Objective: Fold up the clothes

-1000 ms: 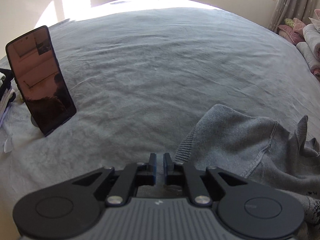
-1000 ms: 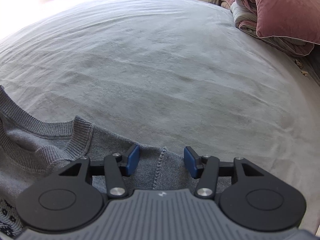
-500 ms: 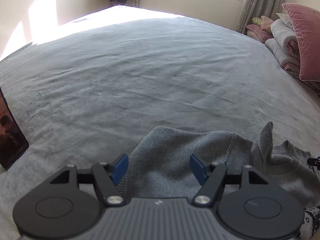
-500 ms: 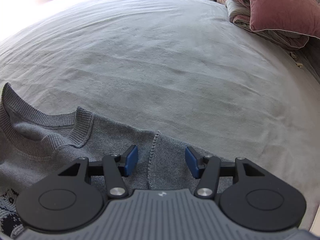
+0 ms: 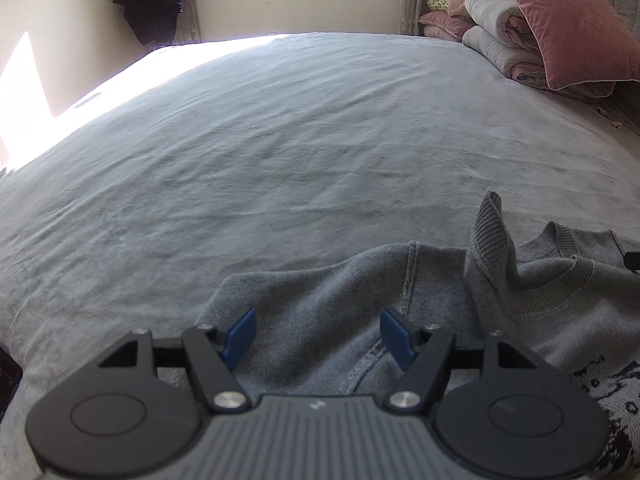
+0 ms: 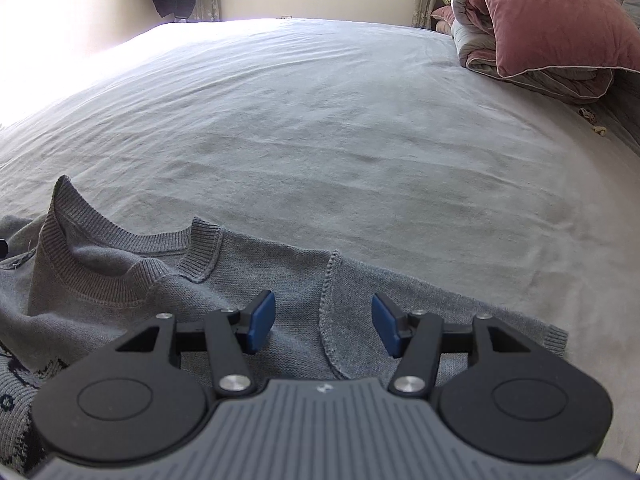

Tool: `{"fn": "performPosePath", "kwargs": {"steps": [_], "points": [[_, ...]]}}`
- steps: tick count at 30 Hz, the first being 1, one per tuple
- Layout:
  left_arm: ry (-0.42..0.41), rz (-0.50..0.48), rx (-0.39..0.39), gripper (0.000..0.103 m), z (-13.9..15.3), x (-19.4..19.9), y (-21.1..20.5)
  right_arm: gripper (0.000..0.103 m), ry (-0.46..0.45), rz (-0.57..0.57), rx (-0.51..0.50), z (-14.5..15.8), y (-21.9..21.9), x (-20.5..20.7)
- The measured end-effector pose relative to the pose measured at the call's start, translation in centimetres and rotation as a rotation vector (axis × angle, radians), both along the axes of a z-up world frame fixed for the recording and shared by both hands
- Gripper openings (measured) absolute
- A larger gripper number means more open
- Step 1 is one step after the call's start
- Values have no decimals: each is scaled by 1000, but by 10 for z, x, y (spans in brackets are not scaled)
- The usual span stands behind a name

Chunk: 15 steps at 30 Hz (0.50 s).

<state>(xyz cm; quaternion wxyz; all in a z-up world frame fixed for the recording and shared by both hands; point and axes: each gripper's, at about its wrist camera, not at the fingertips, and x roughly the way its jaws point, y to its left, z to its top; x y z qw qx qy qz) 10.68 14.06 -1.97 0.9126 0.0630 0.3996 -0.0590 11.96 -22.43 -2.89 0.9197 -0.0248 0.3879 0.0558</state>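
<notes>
Right, your left gripper (image 5: 318, 336) is spread wide, nothing held, its blue pads either side of the grey sweater's (image 5: 344, 300) shoulder cloth. Your right gripper (image 6: 323, 323) is released too, straddling a sleeve seam at 12 o'clock. That sweater lies rumpled along the near edge of the grey bedspread (image 6: 320, 140), its ribbed collar (image 6: 120, 264) standing up at 10 o'clock. Farther off, at 2 o'clock, a pink pillow (image 6: 556, 12) tops folded quilts (image 5: 496, 36).
</notes>
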Motion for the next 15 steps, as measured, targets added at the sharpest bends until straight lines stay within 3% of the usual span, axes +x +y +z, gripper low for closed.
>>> {"fn": "performPosePath", "kwargs": {"steps": [3,7,15], "points": [[-18,-122,16,73,2,14,-7,58,-7,22,-9,0,-8,4],[-9,-226,-36,76,1,35,-10,58,-11,80,-52,-2,-17,13],[69,-232,-27,75,-24,57,-18,58,21,129,5,-14,-25,34]]}}
